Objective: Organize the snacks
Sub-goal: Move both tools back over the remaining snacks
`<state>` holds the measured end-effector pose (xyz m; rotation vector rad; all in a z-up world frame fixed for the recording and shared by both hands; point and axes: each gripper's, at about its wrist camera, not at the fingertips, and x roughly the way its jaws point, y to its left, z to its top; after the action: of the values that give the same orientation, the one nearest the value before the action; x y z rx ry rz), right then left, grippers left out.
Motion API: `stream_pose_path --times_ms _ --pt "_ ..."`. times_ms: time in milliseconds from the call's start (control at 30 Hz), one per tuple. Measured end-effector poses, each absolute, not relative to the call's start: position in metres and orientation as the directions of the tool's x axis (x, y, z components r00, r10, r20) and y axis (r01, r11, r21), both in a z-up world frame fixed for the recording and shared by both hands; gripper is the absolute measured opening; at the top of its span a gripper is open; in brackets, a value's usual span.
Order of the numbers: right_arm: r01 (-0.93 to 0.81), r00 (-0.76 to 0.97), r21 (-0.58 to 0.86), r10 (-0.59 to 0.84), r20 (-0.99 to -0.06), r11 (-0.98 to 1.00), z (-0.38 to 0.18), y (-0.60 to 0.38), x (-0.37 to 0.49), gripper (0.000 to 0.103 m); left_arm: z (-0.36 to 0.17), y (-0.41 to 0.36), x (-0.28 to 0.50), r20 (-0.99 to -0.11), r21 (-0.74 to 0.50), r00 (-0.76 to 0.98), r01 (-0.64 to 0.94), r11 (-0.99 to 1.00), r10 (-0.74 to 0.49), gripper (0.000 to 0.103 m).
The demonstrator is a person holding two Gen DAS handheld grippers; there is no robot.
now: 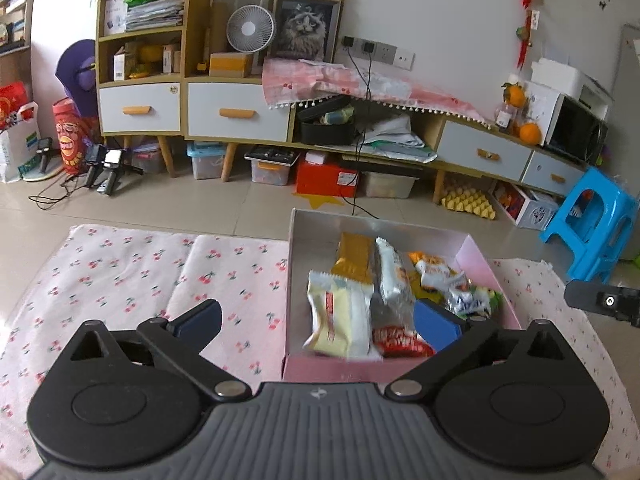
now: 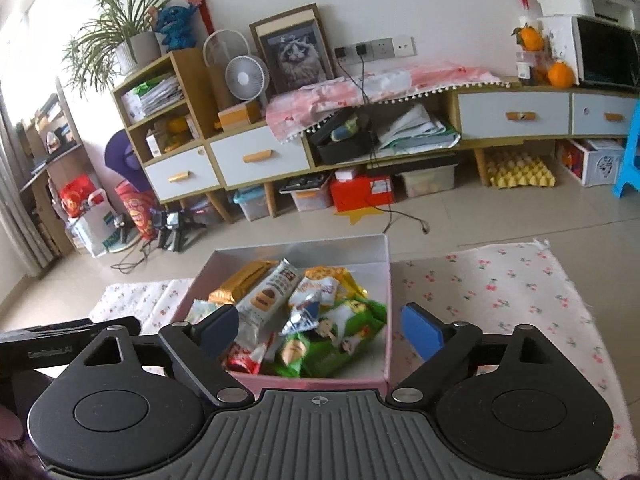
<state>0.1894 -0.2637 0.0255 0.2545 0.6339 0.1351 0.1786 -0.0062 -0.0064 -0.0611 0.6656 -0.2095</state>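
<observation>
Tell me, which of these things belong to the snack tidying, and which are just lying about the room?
Part of the job:
- pink box
- snacks inside it
- left gripper, open and empty
- right gripper, open and empty

Just lying about:
- cherry cloth under the box
- fan
- cat picture
- blue stool
- oranges
- egg tray

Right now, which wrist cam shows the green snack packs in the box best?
Right wrist: the green snack packs lie unobstructed at the near right of the pink box. Left wrist shows only a sliver of green behind other wrappers and its own finger pad.
</observation>
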Motion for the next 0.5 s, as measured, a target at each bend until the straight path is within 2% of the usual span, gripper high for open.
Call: stream_pose_path --times_ms 500 --pt "-0.034 0.787 0.231 0.169 -0.593 0.972 0.015 -0.265 0.147 0.097 -0.020 0.002 0.145 -0.673 -0.144 0.716 0.118 0.983 -0.184 0.102"
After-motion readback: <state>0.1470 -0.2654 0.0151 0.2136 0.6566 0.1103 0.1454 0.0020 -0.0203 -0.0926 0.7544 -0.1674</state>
